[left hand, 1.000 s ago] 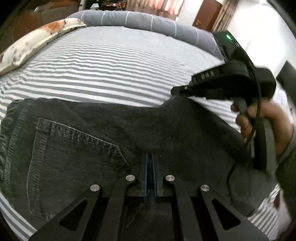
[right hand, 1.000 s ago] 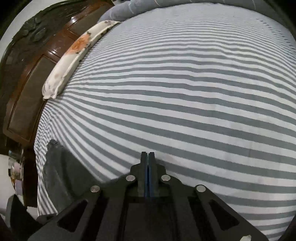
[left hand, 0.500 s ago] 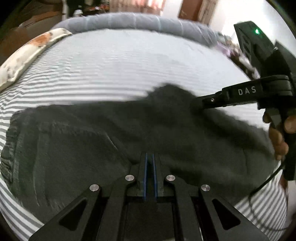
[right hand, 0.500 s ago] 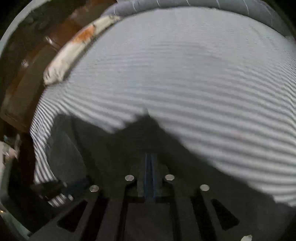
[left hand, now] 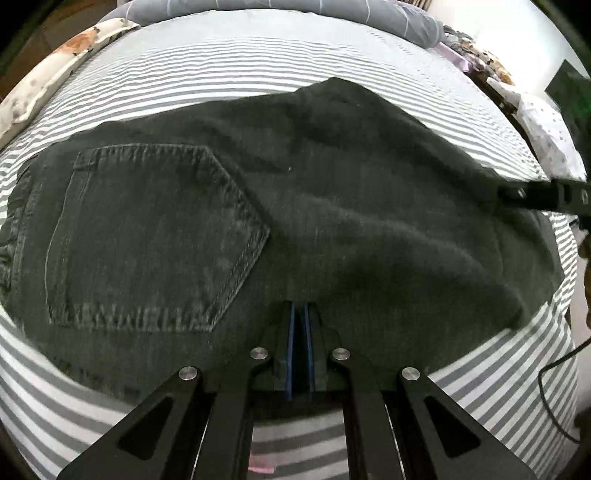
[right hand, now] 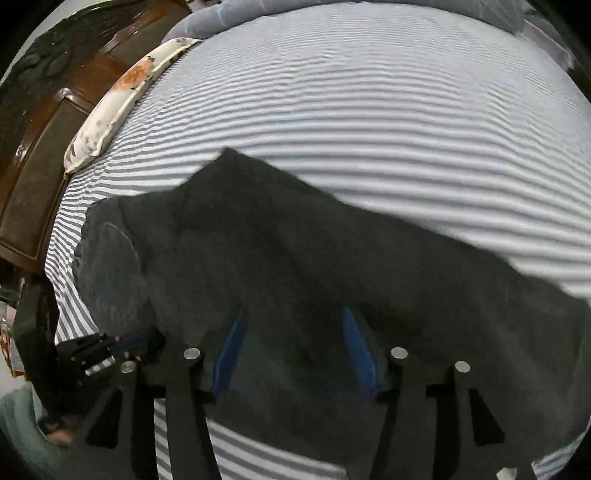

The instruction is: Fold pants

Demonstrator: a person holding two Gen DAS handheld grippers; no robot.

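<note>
Left wrist view first: at the upper left of the frame we see a floral pillow (left hand: 48, 70) lying along the edge of the striped bedsheet (left hand: 258, 70). Below it, the dark grey jeans (left hand: 332, 206) spread across the middle of the frame, folded over, with a stitched back pocket (left hand: 155, 232) facing up at centre left. At bottom centre our left gripper (left hand: 300, 314) has its blue-lined fingers drawn nearly together, nipping the near edge of the denim. At the right edge the tip of the right gripper (left hand: 546, 195) reaches in and touches the jeans' far right side. A grey quilt (left hand: 280, 11) runs along the top.

In the right wrist view, a dark wooden headboard (right hand: 55, 122) fills the upper left, the floral pillow (right hand: 122, 96) just beside it. The jeans (right hand: 295, 266) cover the lower half of the frame. Our right gripper (right hand: 291, 350) stands wide open, its blue pads well apart, with denim lying between and under them, gripping nothing. The picture is blurred.
</note>
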